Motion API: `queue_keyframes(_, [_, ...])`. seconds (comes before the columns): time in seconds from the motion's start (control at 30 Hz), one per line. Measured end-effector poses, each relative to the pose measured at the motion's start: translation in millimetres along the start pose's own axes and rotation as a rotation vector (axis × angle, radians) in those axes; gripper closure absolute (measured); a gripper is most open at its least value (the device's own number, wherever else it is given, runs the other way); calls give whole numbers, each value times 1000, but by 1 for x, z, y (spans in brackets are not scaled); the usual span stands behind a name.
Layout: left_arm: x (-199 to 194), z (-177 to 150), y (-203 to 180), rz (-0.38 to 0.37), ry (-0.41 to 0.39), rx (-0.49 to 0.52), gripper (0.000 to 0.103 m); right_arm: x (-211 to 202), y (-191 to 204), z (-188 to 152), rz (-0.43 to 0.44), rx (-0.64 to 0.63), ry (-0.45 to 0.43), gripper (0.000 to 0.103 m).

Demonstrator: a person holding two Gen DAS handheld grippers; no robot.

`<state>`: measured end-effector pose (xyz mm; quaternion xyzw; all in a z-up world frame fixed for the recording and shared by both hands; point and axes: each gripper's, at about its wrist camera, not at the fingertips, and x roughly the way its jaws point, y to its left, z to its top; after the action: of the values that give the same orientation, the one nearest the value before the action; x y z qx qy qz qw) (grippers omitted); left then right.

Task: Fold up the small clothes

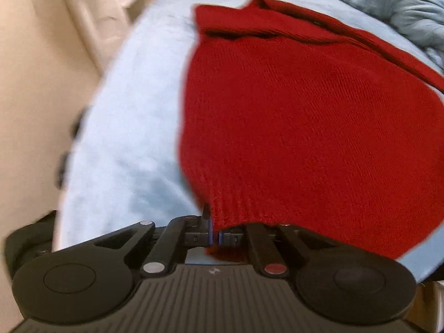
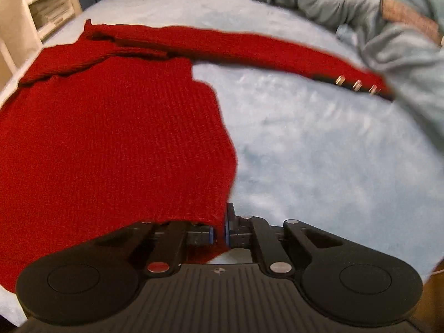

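Note:
A red knitted sweater [image 1: 305, 127] lies spread on a light blue bed cover [image 1: 125, 144]. My left gripper [image 1: 215, 236] is shut on the sweater's ribbed hem at its left corner. In the right wrist view the same sweater [image 2: 111, 144] fills the left half, with one sleeve [image 2: 249, 47] stretched out to the right, its cuff bearing three shiny buttons [image 2: 358, 84]. My right gripper [image 2: 220, 233] is shut on the hem's right corner. Both grippers hold the hem just off the cover.
A crumpled grey-blue blanket [image 2: 360, 14] lies at the far right of the bed, also in the left wrist view [image 1: 394, 5]. A cream wall or furniture [image 1: 41, 69] runs along the bed's left side. White shelves [image 2: 47, 5] stand at the far left.

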<state>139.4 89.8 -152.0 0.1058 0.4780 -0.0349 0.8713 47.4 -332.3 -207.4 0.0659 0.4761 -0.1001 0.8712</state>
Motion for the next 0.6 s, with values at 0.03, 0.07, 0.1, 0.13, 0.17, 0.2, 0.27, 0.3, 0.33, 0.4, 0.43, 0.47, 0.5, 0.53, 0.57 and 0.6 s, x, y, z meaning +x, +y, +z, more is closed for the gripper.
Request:
queue_keyframes(0.03, [-10,2,9,4,-13,-27,100,-12,-4,6,-19,-32,-24,97])
queue_keyframes(0.07, [-24,4,18,15,-40,-41,100,-29,-11,15,-23,-47,-48,98])
queue_keyframes(0.1, [-42,4,29,11,-75,-50,100,-48,-22,25,6,-41,-72,98])
queue_keyframes(0.13, [-57,3,40,1,-96,-59,100,-70,-34,34,39,-35,-100,99])
queue_keyframes(0.17, [-67,0,47,-1,-108,-59,100,-84,-40,38,44,-52,-118,102])
queue_keyframes(0.2, [-73,-6,52,17,-112,-41,100,-95,-43,38,43,-89,-132,102])
queue_keyframes(0.27, [-63,-17,51,43,-70,-4,100,-88,-43,24,16,-163,-86,102])
queue_keyframes(0.3, [-54,-24,47,47,-36,4,100,-75,-40,14,6,-191,-24,102])
queue_keyframes(0.33, [-43,-32,41,57,-3,22,100,-57,-36,0,-3,-211,50,102])
queue_keyframes(0.4, [-30,-43,29,84,38,66,100,-35,-29,-22,-17,-233,120,102])
queue_keyframes(0.43, [-27,-48,26,86,56,79,100,-29,-28,-29,-4,-218,142,102])
queue_keyframes(0.47, [-27,-50,26,84,62,84,100,-26,-26,-32,-3,-212,153,102])
queue_keyframes(0.5, [-31,-51,28,83,54,84,100,-27,-25,-33,-10,-222,145,102])
queue_keyframes(0.53, [-38,-51,33,78,39,79,100,-30,-26,-30,-7,-220,137,102])
queue_keyframes(0.57, [-44,-48,36,70,26,73,100,-37,-28,-24,7,-212,129,102])
queue_keyframes(0.6, [-54,-45,39,59,8,65,100,-47,-31,-18,25,-209,113,102])
